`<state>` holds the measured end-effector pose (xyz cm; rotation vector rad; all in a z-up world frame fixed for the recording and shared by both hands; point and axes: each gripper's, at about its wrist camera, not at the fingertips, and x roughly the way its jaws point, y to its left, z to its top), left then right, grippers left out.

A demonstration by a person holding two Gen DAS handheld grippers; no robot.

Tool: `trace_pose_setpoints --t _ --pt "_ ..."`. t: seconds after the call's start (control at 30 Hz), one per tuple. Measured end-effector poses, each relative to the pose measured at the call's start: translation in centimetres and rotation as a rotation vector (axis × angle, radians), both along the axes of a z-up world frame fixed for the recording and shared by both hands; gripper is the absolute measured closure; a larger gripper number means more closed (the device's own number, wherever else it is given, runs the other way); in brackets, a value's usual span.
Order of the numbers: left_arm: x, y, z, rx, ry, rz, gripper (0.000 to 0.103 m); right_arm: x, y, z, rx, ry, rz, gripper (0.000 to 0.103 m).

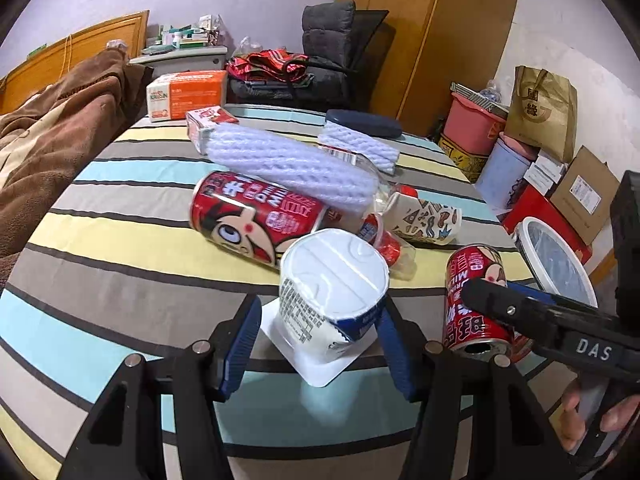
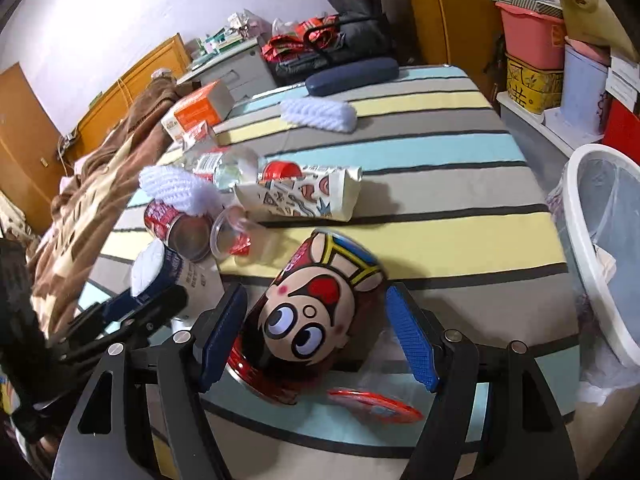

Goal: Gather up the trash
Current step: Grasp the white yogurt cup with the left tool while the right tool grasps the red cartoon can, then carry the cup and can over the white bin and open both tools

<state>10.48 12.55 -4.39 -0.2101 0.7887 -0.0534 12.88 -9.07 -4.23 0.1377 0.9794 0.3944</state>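
White paper cup (image 1: 334, 280), upturned, lower centre, between left gripper (image 1: 316, 344) pads; contact unclear. Red cartoon can (image 2: 316, 312) lying lower centre between right gripper (image 2: 316, 336) pads, not pinched; base cut off behind pad.

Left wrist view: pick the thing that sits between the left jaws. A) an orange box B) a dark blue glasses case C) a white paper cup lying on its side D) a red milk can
C: the white paper cup lies tipped on the striped cloth, base toward the camera, between the two blue pads of the left gripper.
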Motion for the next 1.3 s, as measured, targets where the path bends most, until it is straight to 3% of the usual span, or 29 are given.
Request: trace_pose_setpoints --t 0.27,0.37,0.57,0.7,1.3 --pt "0.5 0.8 0.5 -0.006 -0.020 0.022 0.041 0.0 2.0 -0.7 -0.044 0.021 0.045 0.030" --pt "1.0 0.7 0.0 -0.009 -0.004 0.027 0.038 -0.3 1.9 -0.6 -0.033 0.006 0.061 0.037" --pt "1.4 0.8 -1.1 -0.041 0.038 0.022 0.038 -0.3 1.5 -0.6 -0.031 -0.013 0.058 0.041" --pt "1.2 0.6 -0.6 -0.023 0.015 0.015 0.051 -0.3 1.1 -0.5 -0.014 -0.021 0.046 0.044" --pt "-1.0 -0.7 3.4 0.042 -0.074 0.002 0.051 -1.3 0.1 2.4 0.054 -0.125 0.049 0.046"
